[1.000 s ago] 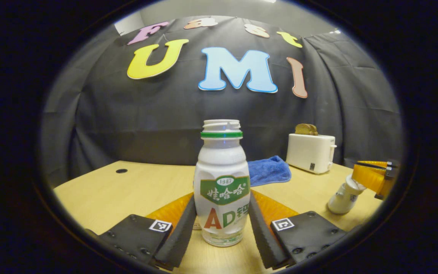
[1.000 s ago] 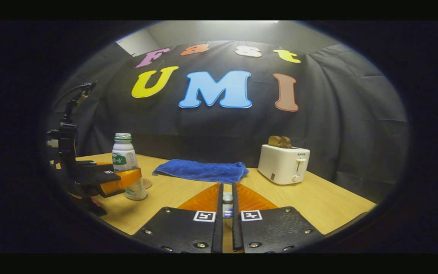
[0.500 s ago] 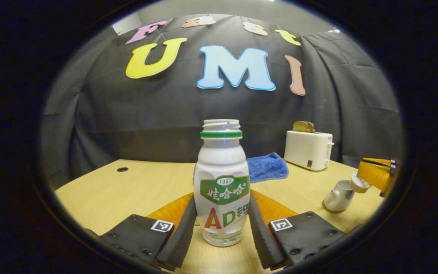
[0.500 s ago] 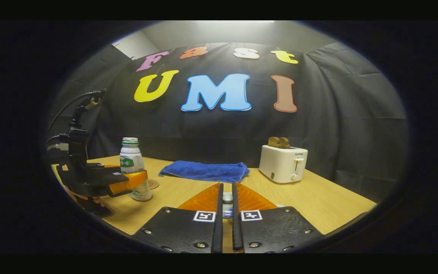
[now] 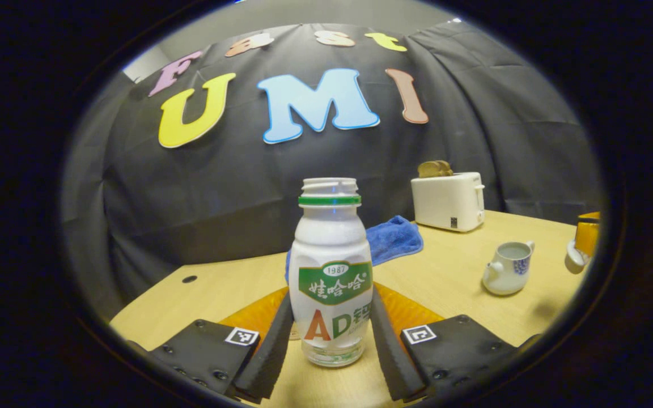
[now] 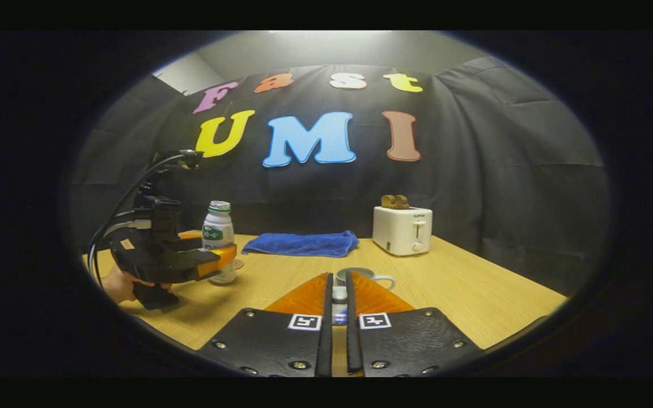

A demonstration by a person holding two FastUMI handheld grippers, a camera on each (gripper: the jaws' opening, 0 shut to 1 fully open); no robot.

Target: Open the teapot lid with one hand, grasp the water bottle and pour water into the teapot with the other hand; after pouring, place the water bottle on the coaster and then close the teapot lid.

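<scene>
Your left tongs (image 5: 331, 345) were clamped on the water bottle (image 5: 331, 272), uncapped and upright just above the desk (image 5: 457, 272). Your right tongs (image 6: 336, 317) were pinched on the teapot lid (image 6: 338, 297), held clear of the open teapot (image 5: 507, 267), which stood at 3 o'clock of the bottle in the left gripper view. The coaster (image 6: 238, 264) lay just behind the bottle. Possible failure: the open bottle could spill early if you tilted it before its mouth was over the small teapot opening. Compared with a second earlier, the lid had come off the teapot and the bottle appeared raised. Beyond lay a blue towel (image 6: 301, 243) and toaster (image 6: 402, 229).
</scene>
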